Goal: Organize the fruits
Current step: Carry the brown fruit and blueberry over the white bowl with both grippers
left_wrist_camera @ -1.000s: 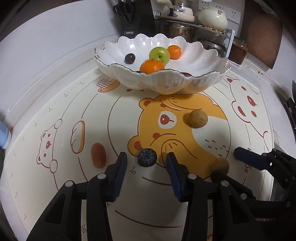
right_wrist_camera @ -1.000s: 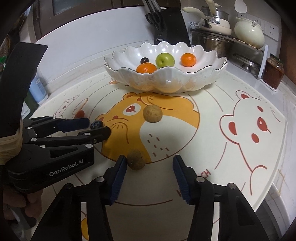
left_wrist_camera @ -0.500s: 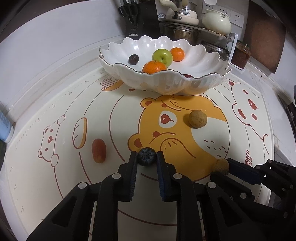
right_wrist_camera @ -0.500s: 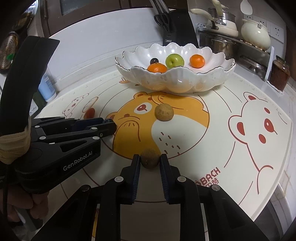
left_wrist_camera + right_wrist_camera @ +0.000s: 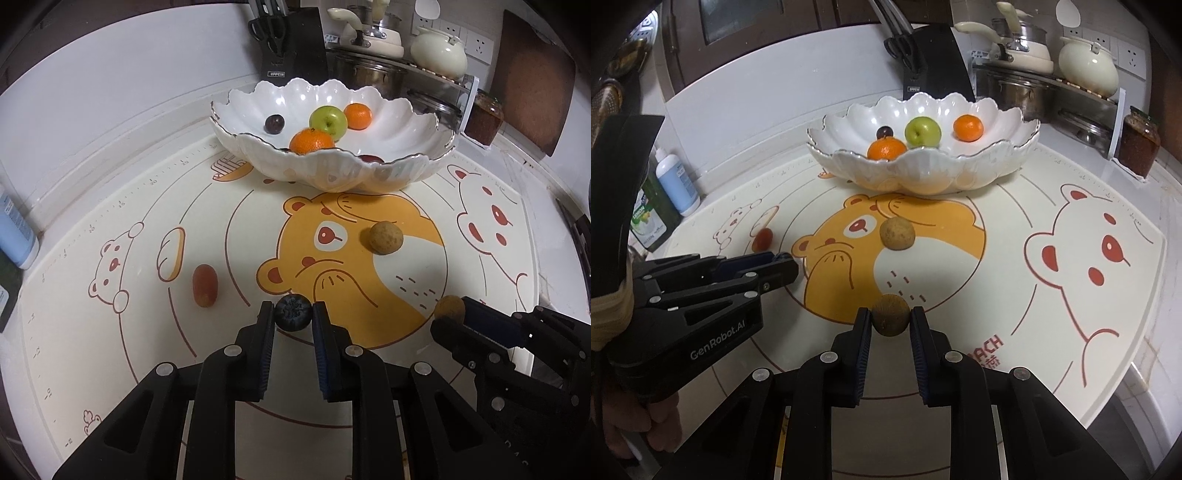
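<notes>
While the left tool grips a blueberry | right tool grips a brown fruit | another brown ball sits before the bowl | red fruit left.

Dim warm light, glare on bowl, fisheye-dark corners

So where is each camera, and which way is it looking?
Left wrist view: sits on the left claw, looking down along it at the blueberry it pinches; the right claw shows at the right.
Right wrist view: sits on the right claw, which pinches a small brown fruit; the left claw and a hand show.
Both share the white bowl and bear mat.
</notes>
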`<move>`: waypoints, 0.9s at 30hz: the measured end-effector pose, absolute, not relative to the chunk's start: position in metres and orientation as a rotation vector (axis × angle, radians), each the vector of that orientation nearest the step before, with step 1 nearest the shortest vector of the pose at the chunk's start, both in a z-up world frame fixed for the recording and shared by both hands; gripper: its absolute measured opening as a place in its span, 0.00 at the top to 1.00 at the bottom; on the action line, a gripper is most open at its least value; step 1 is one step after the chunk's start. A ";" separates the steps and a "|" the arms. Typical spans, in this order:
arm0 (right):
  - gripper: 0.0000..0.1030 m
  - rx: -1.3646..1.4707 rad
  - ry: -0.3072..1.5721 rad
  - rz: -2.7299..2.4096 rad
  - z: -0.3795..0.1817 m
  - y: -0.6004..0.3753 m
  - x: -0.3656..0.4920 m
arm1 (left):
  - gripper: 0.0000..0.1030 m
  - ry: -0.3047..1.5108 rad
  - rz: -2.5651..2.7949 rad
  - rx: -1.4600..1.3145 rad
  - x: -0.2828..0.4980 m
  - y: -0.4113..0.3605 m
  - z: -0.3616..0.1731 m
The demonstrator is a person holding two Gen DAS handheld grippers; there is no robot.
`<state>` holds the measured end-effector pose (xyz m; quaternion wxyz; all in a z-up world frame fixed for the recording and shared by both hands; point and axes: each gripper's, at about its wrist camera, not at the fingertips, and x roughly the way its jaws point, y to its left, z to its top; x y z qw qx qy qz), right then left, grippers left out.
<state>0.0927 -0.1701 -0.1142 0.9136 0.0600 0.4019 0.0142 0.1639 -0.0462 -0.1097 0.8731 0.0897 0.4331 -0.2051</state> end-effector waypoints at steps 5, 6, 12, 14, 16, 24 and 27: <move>0.78 0.118 0.813 0.029 -0.108 -0.173 0.092 | 0.80 0.895 -0.403 0.171 0.162 -0.044 -0.104; 0.78 0.117 0.811 0.030 -0.107 -0.174 0.093 | 0.80 0.894 -0.399 0.166 0.162 -0.044 -0.103; 0.78 0.105 0.792 0.039 -0.099 -0.175 0.094 | 0.80 0.892 -0.373 0.139 0.161 -0.042 -0.098; 0.78 0.102 0.783 0.042 -0.096 -0.176 0.094 | 0.80 0.893 -0.365 0.138 0.160 -0.042 -0.097; 0.78 0.099 0.773 0.042 -0.092 -0.178 0.095 | 0.80 0.892 -0.361 0.138 0.160 -0.043 -0.095; 0.78 0.095 0.736 0.043 -0.079 -0.186 0.099 | 0.80 0.877 -0.351 0.134 0.161 -0.050 -0.081; 0.78 0.094 0.720 0.040 -0.072 -0.191 0.101 | 0.80 0.877 -0.347 0.125 0.163 -0.053 -0.076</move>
